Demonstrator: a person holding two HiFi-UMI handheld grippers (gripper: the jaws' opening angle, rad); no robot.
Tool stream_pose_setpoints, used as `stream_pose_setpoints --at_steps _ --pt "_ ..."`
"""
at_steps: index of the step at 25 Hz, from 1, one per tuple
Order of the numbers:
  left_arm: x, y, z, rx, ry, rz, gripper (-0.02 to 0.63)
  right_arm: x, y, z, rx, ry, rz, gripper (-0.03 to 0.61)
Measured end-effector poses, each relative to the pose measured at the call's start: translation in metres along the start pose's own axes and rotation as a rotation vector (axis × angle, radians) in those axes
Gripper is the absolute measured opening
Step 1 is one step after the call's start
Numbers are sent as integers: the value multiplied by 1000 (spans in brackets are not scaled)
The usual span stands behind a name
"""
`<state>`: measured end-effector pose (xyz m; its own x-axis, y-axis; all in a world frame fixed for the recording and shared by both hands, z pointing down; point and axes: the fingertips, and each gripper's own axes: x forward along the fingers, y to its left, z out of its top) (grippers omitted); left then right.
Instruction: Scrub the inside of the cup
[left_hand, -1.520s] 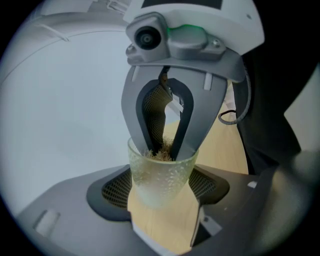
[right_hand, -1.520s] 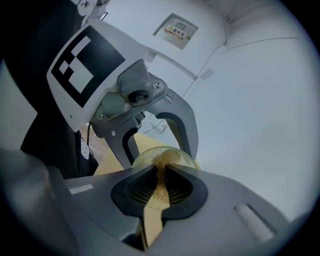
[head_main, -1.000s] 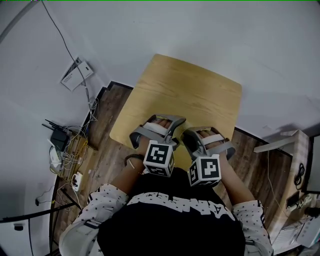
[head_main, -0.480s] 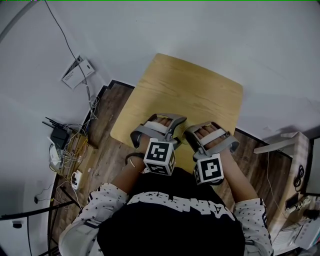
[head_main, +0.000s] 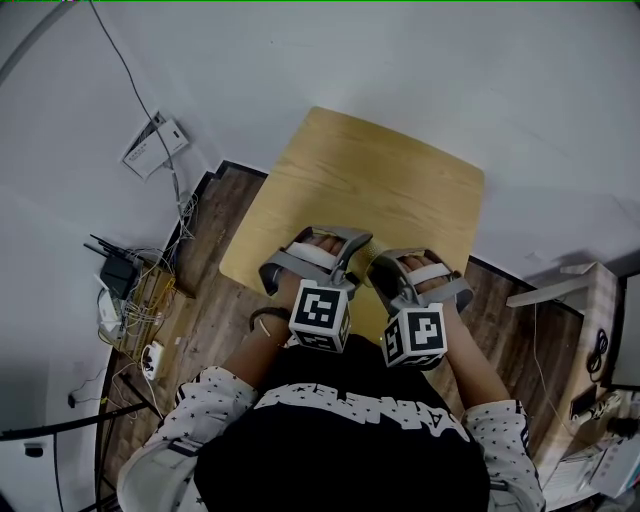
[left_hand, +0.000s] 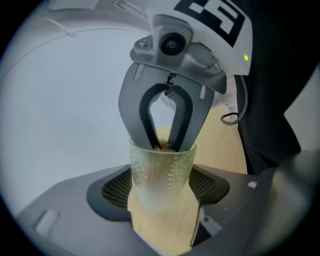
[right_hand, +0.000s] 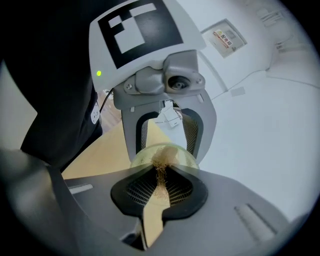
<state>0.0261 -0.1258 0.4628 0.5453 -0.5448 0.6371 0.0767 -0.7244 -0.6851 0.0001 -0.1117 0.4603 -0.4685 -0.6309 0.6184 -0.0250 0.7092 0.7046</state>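
Left gripper (left_hand: 161, 195): we see its fingers (left_hand: 117, 190) clamped around the frosted cup (left_hand: 160, 170).
Right gripper (right_hand: 159, 192): fingers (right_hand: 135, 187) pinch a brown scrubber (right_hand: 161, 170) at the cup's mouth.

A pale wooden table (head_main: 390, 190) fills the middle, with white wall (head_main: 450, 60) from ten round to two o'clock. Dark plank floor (head_main: 215, 310) shows at eight, a tangle of cables (head_main: 140, 300) at nine, and light wooden shelving (head_main: 598, 300) at three.
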Motion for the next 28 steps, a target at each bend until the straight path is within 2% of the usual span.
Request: stream_pose_setpoints --at_steps 8,13,17,25,28 --pt "-2 3 2 28 6 26 353 -3 -4 1 288 -68 63 51" --pt "-1 3 2 40 8 31 353 -3 -6 2 526 -108 122 51" --pt "0 2 3 51 11 30 353 -4 -9 2 669 -138 152 49" --pt "3 4 7 78 11 41 353 -7 -12 -4 958 -228 233 49" --pt "3 3 8 85 12 44 353 -9 -13 -5 1097 -276 275 49"
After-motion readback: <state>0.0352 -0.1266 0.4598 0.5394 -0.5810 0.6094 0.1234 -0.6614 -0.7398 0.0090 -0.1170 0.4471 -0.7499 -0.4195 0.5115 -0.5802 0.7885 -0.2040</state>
